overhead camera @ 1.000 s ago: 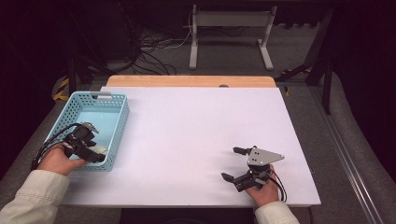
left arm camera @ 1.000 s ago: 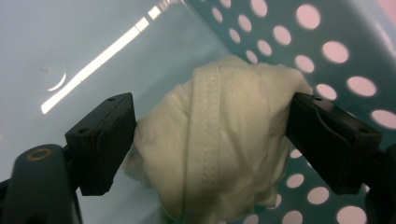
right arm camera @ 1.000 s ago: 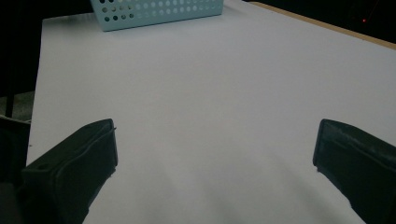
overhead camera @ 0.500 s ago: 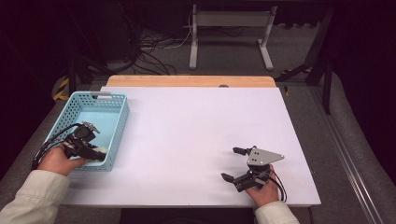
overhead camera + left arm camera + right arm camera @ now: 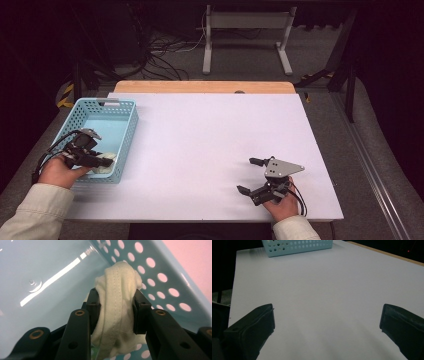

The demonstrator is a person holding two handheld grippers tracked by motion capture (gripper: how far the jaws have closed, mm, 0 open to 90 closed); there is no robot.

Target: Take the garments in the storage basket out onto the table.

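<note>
The left gripper point(image 5: 116, 312) has its jaws pinched on a cream cloth point(image 5: 117, 297), a bunched piece of soft knit fabric with a stitched hem running along its folded ridge. By the look of it the cloth is light and limp: it will sag and unfold once lifted, so the bulk of the bundle is the sensible place to grip, as here, where both jaws press into the thick gathered middle instead of a loose edge. It should not slip easily, since the fabric gives under pressure, but a trailing corner could catch on the perforated wall as it comes up. The cloth sits inside the light blue plastic basket point(image 5: 80, 111), down in the near corner against the holed side wall; in the high view it shows as a pale lump point(image 5: 104, 163) just beyond the left gripper point(image 5: 95, 160) at the basket's near end. The basket stands at the left edge of the white surface point(image 5: 210, 135). Its glossy floor reflects the overhead light, and nothing else shows inside it. The right gripper point(image 5: 252, 175) rests low on the surface near the front right, well apart from the basket, with its jaws spread wide and nothing between them; in its own view the right gripper point(image 5: 327, 322) frames bare white surface with the basket point(image 5: 297, 246) far off.
</note>
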